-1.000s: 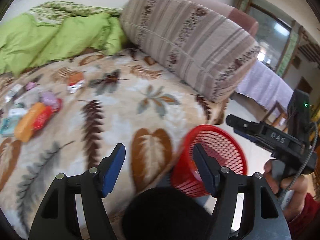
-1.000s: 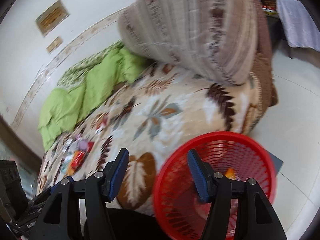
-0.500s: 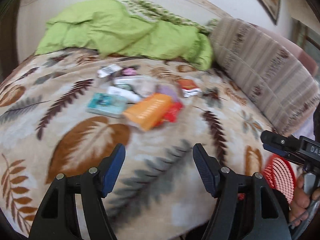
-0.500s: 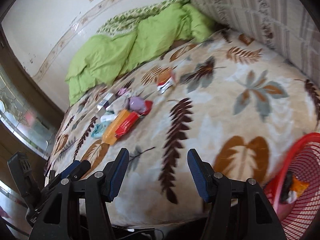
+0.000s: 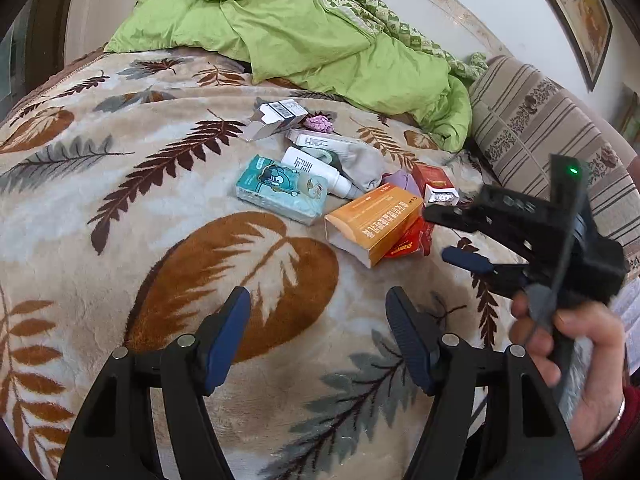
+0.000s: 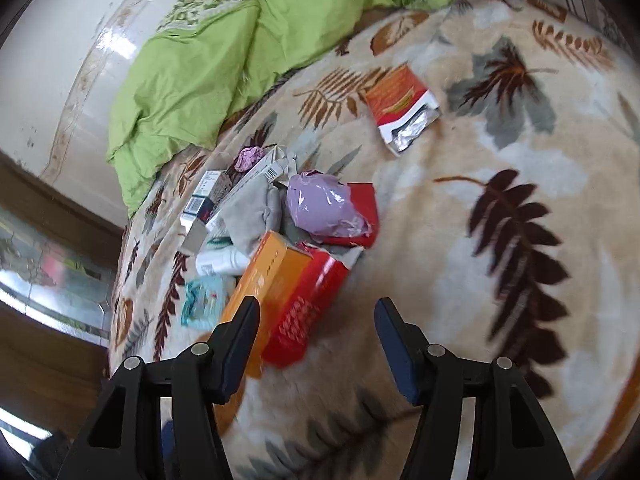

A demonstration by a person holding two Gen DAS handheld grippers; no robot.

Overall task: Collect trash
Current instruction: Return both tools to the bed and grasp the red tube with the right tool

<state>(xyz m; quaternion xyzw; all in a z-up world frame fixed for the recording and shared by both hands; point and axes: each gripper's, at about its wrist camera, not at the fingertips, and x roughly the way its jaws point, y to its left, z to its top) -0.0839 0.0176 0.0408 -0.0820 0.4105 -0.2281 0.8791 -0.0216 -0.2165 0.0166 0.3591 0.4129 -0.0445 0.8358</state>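
Two hand-held grippers were over a heap of litter lying on the leaf-patterned blanket point(image 5: 120, 184), toward its far edge beside the rumpled green duvet point(image 5: 304, 28). Left gripper point(image 5: 318, 336): jaws apart, nothing between them, held short of the heap over bare blanket, probably waiting its turn. Right gripper point(image 6: 316, 340): jaws apart and just eased slightly closer, empty, its left finger overlapping the near end of the orange carton point(image 6: 260, 288) in its own view, so this carton or the torn red box point(image 6: 308, 300) touching it was judged the next pick; contact could not be confirmed. Heap contents: teal tissue pack point(image 5: 280, 190), white bottle point(image 5: 316, 170), grey cloth point(image 5: 362, 164), lilac plastic wrapper point(image 6: 320, 204), barcoded white box point(image 5: 276, 118), small pink wad point(image 5: 318, 122). One red-and-white cigarette pack point(image 6: 402, 106) lay apart from the heap, foil end open. Left wrist view alone showed the striped bolster point(image 5: 548, 120) at the blanket's right side and the person's hand point(image 5: 576, 344) gripping the right tool. Right wrist view alone showed the lilac wrapper in full and the red box's torn end. No bin appeared in either view.
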